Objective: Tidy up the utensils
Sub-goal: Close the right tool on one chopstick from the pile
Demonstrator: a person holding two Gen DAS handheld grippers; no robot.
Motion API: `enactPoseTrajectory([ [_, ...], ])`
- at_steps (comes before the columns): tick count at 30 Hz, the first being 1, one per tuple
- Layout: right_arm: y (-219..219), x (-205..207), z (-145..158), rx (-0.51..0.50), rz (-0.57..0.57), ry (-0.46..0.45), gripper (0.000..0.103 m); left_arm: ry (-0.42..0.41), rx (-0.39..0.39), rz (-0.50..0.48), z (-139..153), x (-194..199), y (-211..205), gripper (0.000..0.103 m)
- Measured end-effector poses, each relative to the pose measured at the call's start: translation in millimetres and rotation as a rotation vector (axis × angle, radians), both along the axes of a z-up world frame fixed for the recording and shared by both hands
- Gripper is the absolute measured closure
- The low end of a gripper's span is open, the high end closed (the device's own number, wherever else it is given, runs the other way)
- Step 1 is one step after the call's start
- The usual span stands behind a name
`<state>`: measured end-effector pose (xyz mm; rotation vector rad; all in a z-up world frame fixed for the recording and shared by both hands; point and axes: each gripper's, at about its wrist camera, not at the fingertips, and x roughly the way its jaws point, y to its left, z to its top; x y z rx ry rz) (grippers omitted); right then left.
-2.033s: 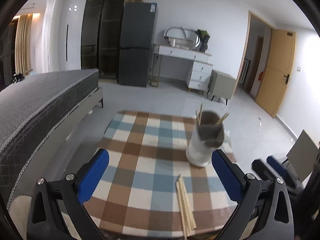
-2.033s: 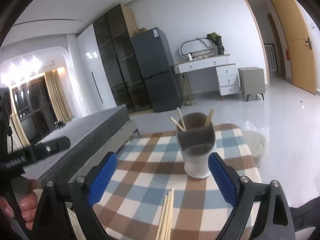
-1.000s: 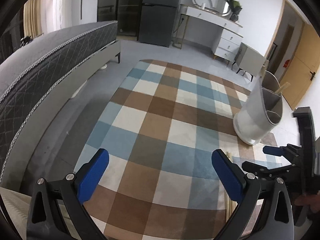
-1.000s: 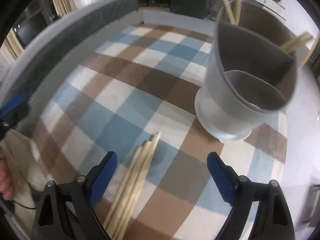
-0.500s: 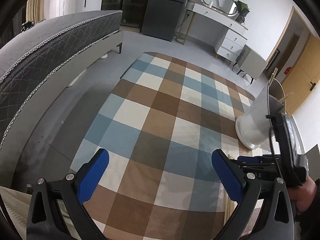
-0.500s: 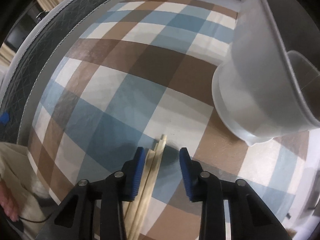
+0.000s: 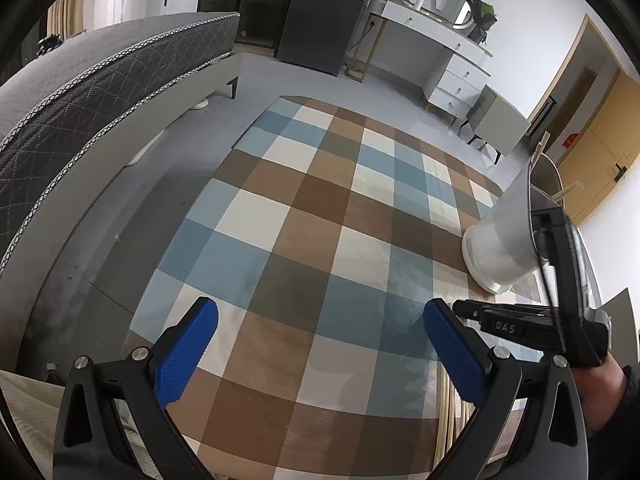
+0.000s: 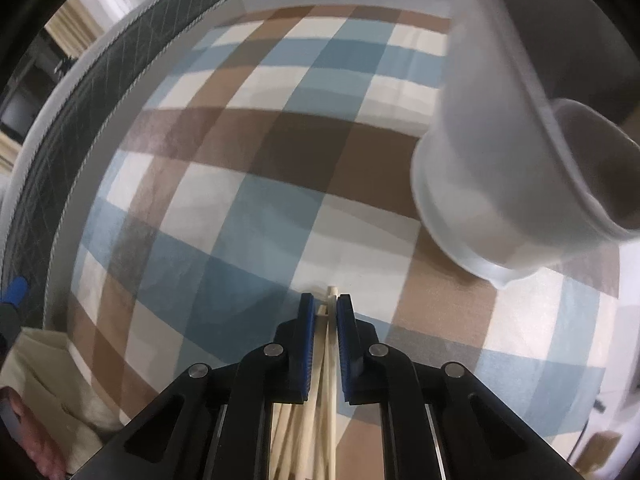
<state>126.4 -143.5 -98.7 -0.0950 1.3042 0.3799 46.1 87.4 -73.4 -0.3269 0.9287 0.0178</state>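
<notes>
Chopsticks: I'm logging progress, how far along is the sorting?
Done: a few chopsticks already stand in the white holder. In hand: the right gripper is closing on the bundle lying on the checked cloth. Left: lift them into the holder. The left gripper is open, empty.

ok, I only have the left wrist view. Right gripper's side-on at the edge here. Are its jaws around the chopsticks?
Observer: Yes. In the right wrist view the right gripper is closing, with the tips of the chopsticks between its pads.
Operator: One stick or several?
Observer: Several sticks sit in the gap; I can't count them.
Operator: Holder front pocket free?
Observer: The low front pocket of the holder shows no sticks in it.
</notes>
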Motion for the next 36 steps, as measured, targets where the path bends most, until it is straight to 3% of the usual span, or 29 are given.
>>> enactPoseTrajectory([
  [12, -76.8, -30.2, 39.2, 0.280, -0.180, -0.164, 0.093, 0.059, 0.056, -0.063, -12.4, 1.1, -33.6, 0.003],
  [26, -116.7, -24.1, 10.2, 0.427, -0.335, -0.057, 0.090, 0.132, 0.160, -0.113, -31.1, -3.1, -67.5, 0.003],
  [32, -109.8, -24.6, -7.3, 0.351, -0.296, 0.003, 0.084, 0.142, 0.198, -0.141, -33.6, -3.9, -83.8, 0.003],
  [36, -99.5, -29.2, 2.0, 0.227, -0.225, -0.074, 0.084, 0.157, 0.203, -0.141, -37.2, -3.3, -87.7, 0.003],
])
